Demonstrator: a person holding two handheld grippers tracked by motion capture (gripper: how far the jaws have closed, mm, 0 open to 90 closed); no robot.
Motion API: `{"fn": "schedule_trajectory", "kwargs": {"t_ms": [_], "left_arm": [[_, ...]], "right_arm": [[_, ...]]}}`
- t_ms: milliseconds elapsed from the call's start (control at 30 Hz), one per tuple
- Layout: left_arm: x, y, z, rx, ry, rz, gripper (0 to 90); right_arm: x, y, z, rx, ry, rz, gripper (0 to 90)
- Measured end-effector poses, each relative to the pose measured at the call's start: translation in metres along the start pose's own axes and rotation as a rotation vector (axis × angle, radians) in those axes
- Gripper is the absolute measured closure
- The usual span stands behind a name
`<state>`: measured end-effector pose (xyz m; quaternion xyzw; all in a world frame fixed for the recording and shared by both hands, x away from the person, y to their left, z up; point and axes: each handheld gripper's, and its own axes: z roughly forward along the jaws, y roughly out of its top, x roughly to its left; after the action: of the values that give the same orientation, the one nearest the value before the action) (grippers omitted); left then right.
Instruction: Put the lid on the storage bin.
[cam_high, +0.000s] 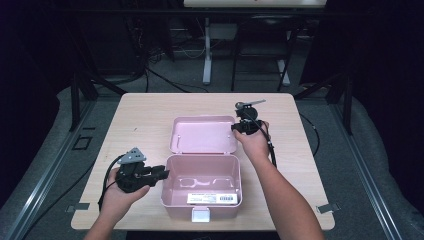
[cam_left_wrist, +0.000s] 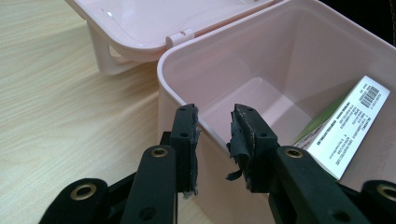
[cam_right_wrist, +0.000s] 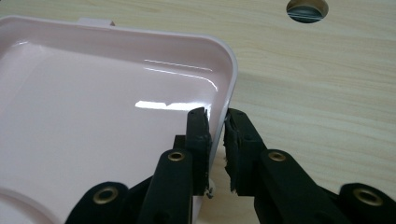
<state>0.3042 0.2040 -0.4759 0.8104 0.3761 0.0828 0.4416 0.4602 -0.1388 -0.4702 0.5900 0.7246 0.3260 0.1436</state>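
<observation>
Pink plastic sets the scene from the high view: we have an open storage box (cam_high: 202, 186) near the front middle of the pale wooden desk (cam_high: 130, 120), its lid (cam_high: 202, 134) folded back flat behind it. Our left tool (cam_high: 159, 174) sits at the box's left wall, probably to steady it, while the right tool (cam_high: 235, 128) meets the lid's right edge, likely so we can swing it shut. In the left gripper view, the left tool (cam_left_wrist: 215, 128) straddles the box (cam_left_wrist: 280, 65) wall with a modest gap between its jaws; they bracket the rim rather than visibly pinch it, and a white barcoded label (cam_left_wrist: 355, 123) lies inside. In the right gripper view, the right tool (cam_right_wrist: 215, 125) stands narrow, its jaws closed around the lid (cam_right_wrist: 107, 93) rim at the rounded corner, one inside and one outside, a hold that suits lifting.
</observation>
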Motion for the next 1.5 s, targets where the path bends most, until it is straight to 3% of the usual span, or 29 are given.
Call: {"fn": "schedule_trajectory", "kwargs": {"t_ms": [367, 733, 1500], "left_arm": [[0.000, 0.000, 0.000, 0.000, 0.001, 0.001, 70.5], [0.000, 0.000, 0.000, 0.000, 0.002, -0.005, 70.5], [0.001, 0.000, 0.000, -0.007, -0.001, -0.015, 70.2]], "right_arm": [[0.004, 0.006, -0.018, -0.057, 0.001, -0.017, 82.0], [0.009, 0.008, -0.033, -0.101, -0.008, -0.064, 82.8], [0.017, 0.006, -0.080, -0.188, 0.028, -0.125, 85.0]]}}
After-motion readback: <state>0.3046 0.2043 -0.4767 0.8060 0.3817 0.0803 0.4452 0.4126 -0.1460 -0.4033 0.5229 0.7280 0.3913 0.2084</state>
